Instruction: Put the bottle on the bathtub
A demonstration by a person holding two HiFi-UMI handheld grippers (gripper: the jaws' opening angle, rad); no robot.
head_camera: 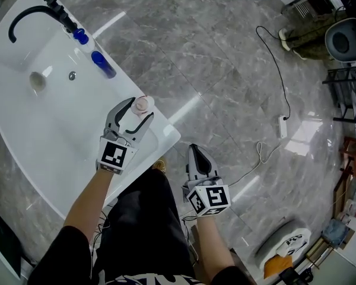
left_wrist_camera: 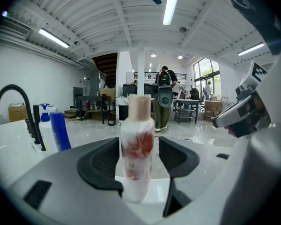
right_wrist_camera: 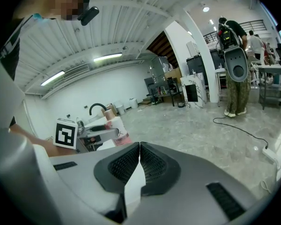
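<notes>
A white bottle [head_camera: 141, 105] with a red pattern and a tan cap stands upright on the near rim of the white bathtub [head_camera: 162, 140]. My left gripper [head_camera: 140, 110] is open around it. In the left gripper view the bottle [left_wrist_camera: 137, 149] sits between the black pads [left_wrist_camera: 100, 161] with a gap on each side. My right gripper [head_camera: 194, 148] hangs over the floor to the right of the tub, shut with nothing in it. In the right gripper view its jaws [right_wrist_camera: 139, 146] meet, and the bottle [right_wrist_camera: 117, 128] shows far left.
A black faucet [head_camera: 29, 12] and two blue bottles [head_camera: 102, 64] stand at the tub's far rim. A white cable with a power strip [head_camera: 283, 126] lies on the grey marble floor. A chair [head_camera: 347, 40] and clutter fill the right edge.
</notes>
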